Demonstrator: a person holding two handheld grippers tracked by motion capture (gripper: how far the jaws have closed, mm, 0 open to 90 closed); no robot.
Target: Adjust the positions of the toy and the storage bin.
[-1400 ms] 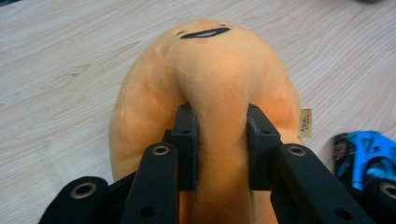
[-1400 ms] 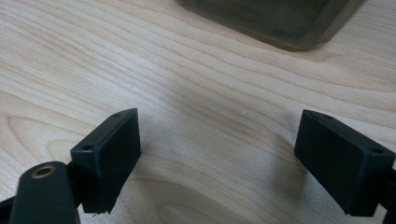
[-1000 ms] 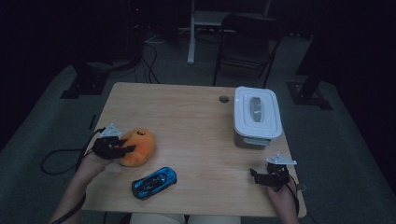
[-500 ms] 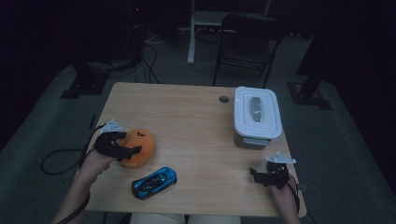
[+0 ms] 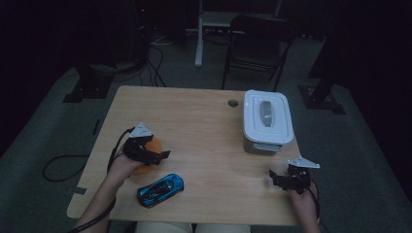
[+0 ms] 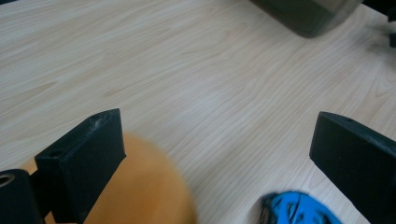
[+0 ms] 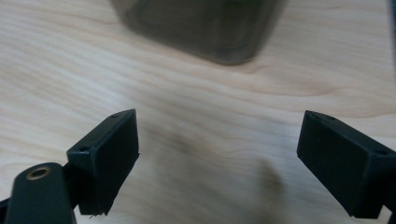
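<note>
On the left of the high view our left tongs sit over the orange soft toy, their jaws having just been opening and now standing wide. In the left gripper view the toy lies low beside the left jaw, with nothing pressed between the pads, so we judge it has been let go on the surface. To finish this well, we should lift straight up before swinging away, so a jaw does not drag the toy. The blue toy car lies just beside it, toward us, and could be nudged. Further right, the white lidded box stands well apart. Our right tongs rest open near the front edge, empty.
</note>
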